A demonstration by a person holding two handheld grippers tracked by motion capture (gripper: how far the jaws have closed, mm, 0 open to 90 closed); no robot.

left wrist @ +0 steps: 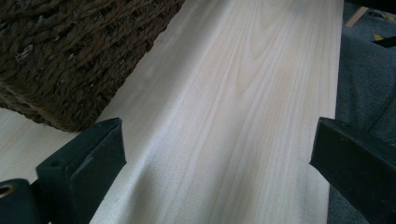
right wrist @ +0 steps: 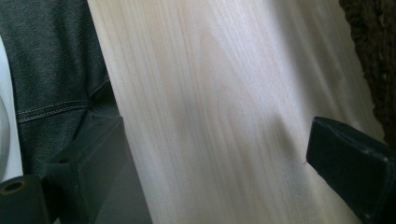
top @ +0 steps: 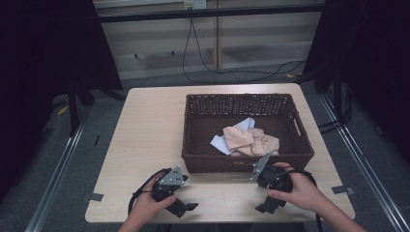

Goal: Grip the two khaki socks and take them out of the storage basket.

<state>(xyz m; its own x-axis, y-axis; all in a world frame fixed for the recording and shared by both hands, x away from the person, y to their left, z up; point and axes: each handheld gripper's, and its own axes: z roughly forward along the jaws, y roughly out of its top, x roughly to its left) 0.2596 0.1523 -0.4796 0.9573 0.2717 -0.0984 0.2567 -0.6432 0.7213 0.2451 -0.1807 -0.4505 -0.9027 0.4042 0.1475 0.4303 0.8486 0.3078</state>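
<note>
- Step in hand, as I judge it: the start of a reach. Both tools rest low on the near edge of the table (top: 145, 130), in front of the basket (top: 193, 162), and neither has gone over its rim.
- The left gripper (left wrist: 217, 154) is spread wide with nothing between its 2 black jaws; bare wood shows in the gap, and the basket's woven corner sits just beyond it on the left of its view.
- The right gripper (right wrist: 215, 158) is likewise spread and empty, over pale wood grain, with a dark strip of wicker at the far right edge of its view.
- The clothes (top: 249, 139) lie inside the basket, toward its near right part: a crumpled peach-pink piece resting on a pale blue-white one (top: 221, 144). From the high view I cannot say whether these are 2 garments or more.
- Next move, in my judgement: lift a gripper over the near wall, come down on a raised fold of the pink cloth, and close on it. The right gripper sits nearer.
- Materials: the basket is dark brown wicker, rectangular, with stiff, rough, steep walls. The cloth looks soft and limp, so it should bunch and drape when pinched. The tabletop is smooth light wood with rounded corners.
</note>
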